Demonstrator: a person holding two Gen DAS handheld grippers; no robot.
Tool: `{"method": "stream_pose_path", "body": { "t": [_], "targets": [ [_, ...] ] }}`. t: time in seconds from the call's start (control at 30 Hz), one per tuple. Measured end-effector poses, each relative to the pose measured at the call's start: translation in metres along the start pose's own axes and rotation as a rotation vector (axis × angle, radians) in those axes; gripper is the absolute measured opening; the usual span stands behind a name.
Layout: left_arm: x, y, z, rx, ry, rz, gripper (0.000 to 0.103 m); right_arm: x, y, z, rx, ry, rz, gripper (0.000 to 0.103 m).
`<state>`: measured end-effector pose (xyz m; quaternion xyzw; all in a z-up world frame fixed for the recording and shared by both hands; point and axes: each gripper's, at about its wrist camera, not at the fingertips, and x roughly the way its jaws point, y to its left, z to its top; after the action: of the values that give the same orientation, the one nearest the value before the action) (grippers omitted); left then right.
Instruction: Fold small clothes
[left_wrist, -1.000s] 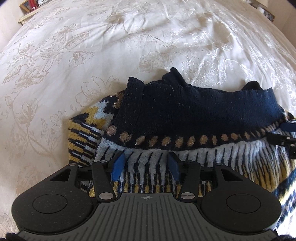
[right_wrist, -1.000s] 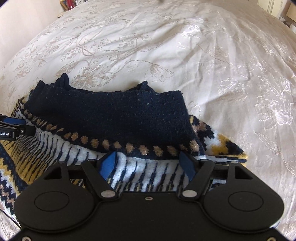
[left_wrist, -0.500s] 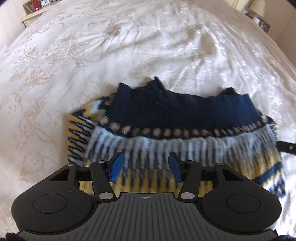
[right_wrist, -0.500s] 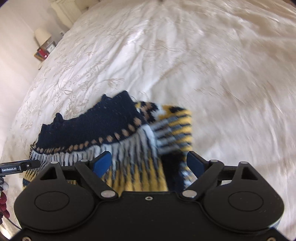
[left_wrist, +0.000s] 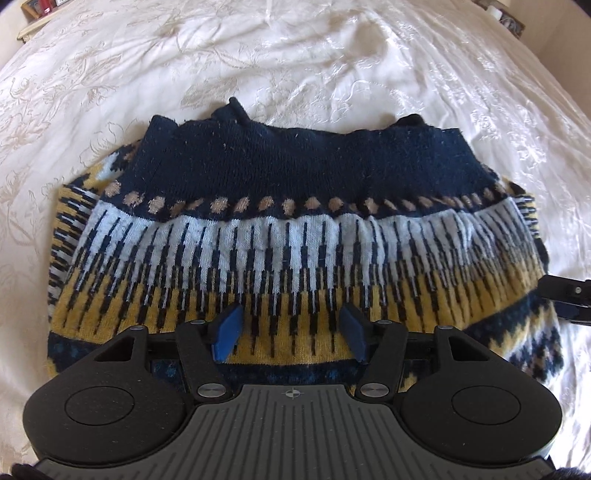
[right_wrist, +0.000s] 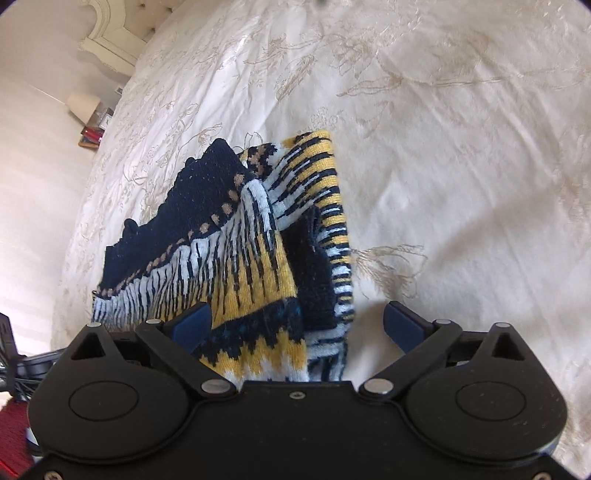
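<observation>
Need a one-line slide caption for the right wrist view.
Right gripper, jaws opening, over the side edge of a folded patterned knit sweater on a white embroidered bedspread.

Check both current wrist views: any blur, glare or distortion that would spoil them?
Left wrist view: sharp, knit stitches on the sweater readable; strong fisheye bulge; sunlit sheen on the bedspread upper right. Right wrist view: sweater sharp, bedspread softer and brightly washed; horizon tilted, edges curved.

The folded sweater (left_wrist: 295, 229) lies on the bed (left_wrist: 295, 55), just beyond both hand-held grippers; a bedside lamp (right_wrist: 83, 105) stands far left.
</observation>
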<state>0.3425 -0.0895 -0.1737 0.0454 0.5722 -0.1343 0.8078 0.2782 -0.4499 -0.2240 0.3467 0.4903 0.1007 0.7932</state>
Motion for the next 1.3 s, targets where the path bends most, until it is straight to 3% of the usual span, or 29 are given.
{"method": "stream_pose_path", "body": {
  "t": [0.3,0.43,0.77,0.83,0.87,0.9,1.1,1.17,1.3],
  "targets": [
    [0.022,-0.009,0.004,0.009,0.014,0.058,0.081,0.023,-0.006,0.011,0.046,0.027,0.132,0.103],
    [0.026,-0.009,0.006,0.000,0.019,0.056,0.086,0.023,-0.017,0.013,0.099,0.021,0.193,0.103],
    [0.035,-0.013,0.009,-0.006,0.036,0.061,0.099,0.023,-0.018,0.015,0.100,0.033,0.221,0.103],
    [0.038,-0.015,0.010,-0.010,0.037,0.061,0.100,0.022,-0.015,0.016,0.094,0.032,0.200,0.086],
    [0.039,-0.015,0.010,-0.012,0.036,0.062,0.101,0.022,-0.013,0.016,0.089,0.036,0.174,0.055],
    [0.039,-0.016,0.011,-0.014,0.036,0.064,0.101,0.022,-0.012,0.016,0.084,0.052,0.153,0.032],
    [0.029,-0.016,0.019,0.002,0.060,0.045,0.098,-0.001,0.014,0.017,-0.038,0.023,0.064,0.028],
    [0.022,-0.016,0.019,0.014,0.043,0.062,0.091,-0.006,0.012,0.017,-0.037,0.023,0.018,0.027],
    [0.013,-0.020,0.005,0.061,-0.024,0.127,0.091,-0.009,0.012,0.017,-0.019,0.027,-0.010,0.027]
  ]
}}
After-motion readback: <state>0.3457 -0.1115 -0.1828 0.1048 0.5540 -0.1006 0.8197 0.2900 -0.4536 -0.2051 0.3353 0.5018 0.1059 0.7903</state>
